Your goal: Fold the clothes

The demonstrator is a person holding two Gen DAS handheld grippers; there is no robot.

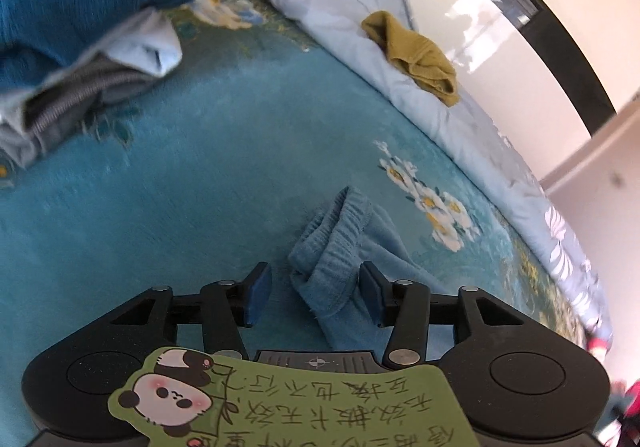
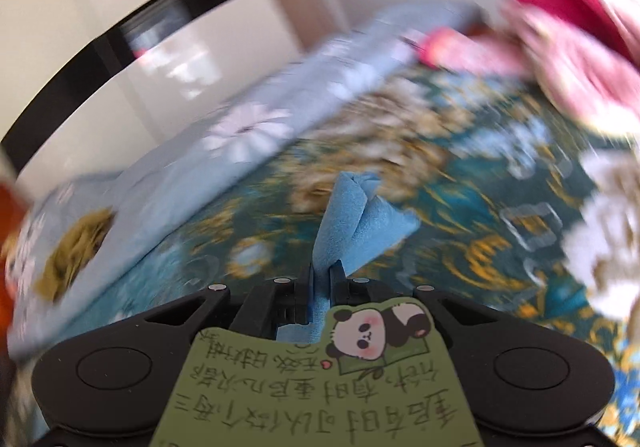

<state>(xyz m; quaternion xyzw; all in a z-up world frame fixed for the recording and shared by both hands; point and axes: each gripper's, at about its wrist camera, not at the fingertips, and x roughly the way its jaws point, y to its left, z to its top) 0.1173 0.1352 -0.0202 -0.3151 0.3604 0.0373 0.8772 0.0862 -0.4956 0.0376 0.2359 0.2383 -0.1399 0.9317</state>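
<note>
A light blue garment with an elastic waistband (image 1: 340, 247) lies crumpled on the teal floral bedspread (image 1: 192, 175). My left gripper (image 1: 316, 295) is open, its blue-padded fingers on either side of the waistband fold, apart from it. My right gripper (image 2: 320, 279) is shut on a bunched corner of the same light blue cloth (image 2: 356, 215), which rises out of the jaws above the bedspread (image 2: 460, 175). The right wrist view is blurred by motion.
A stack of folded clothes, blue on top of grey (image 1: 80, 27), sits at the upper left. An olive garment (image 1: 416, 55) lies on the pale floral quilt (image 1: 460, 119); it also shows in the right wrist view (image 2: 76, 247). Pink clothes (image 2: 568, 27) lie at upper right.
</note>
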